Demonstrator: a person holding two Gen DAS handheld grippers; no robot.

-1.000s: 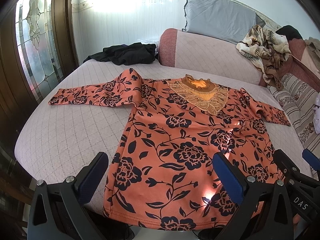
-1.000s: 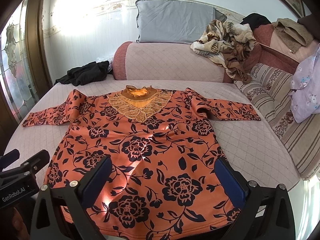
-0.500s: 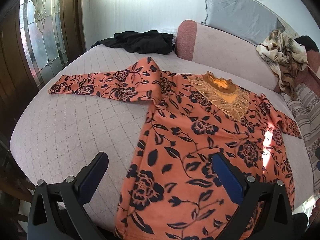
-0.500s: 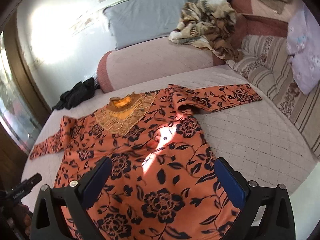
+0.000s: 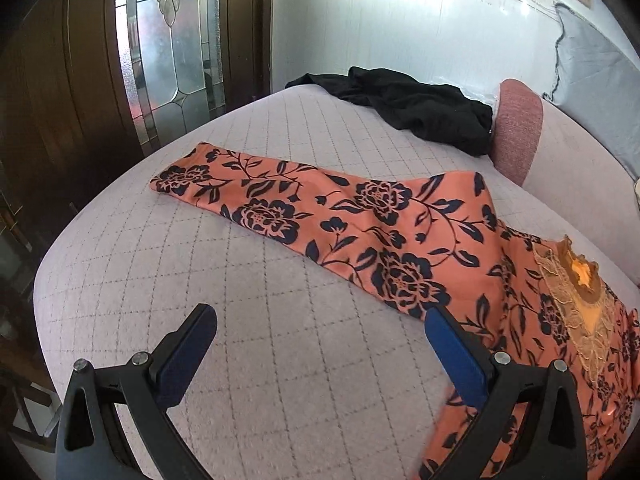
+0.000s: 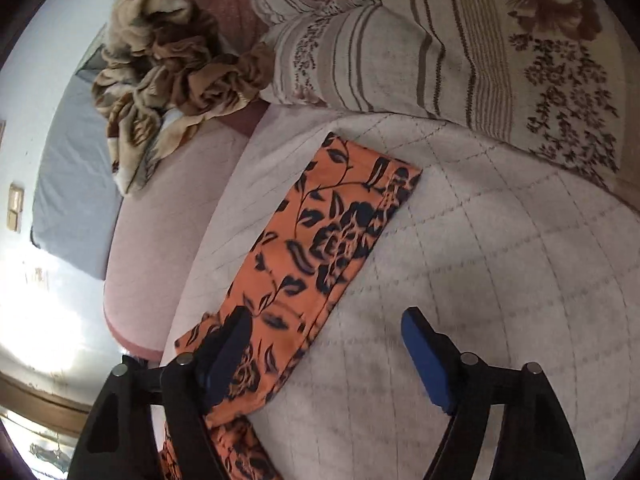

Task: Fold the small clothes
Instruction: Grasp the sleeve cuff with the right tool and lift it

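The orange blouse (image 5: 400,240) with dark blue flowers lies flat on the quilted pale bed (image 5: 200,280). In the left wrist view one long sleeve stretches toward the glass door (image 5: 168,52), and the lace collar (image 5: 576,312) is at the right edge. The left claw (image 5: 320,352) hangs above the bed with its blue pads spread wide; nothing is between them, and the right pad is just over the edge of the blouse.

In the right wrist view the other sleeve (image 6: 332,232) lies straight across the bed toward a striped pillow (image 6: 400,40). The right claw (image 6: 324,344) has just been closing somewhat, but its pads are apart and pinch nothing; the left pad is above the sleeve.

A black garment (image 5: 412,104) lies near the bolster (image 5: 516,128). A brown patterned cloth (image 6: 168,52) is crumpled beside the pillow. I can read no writing or label anywhere.
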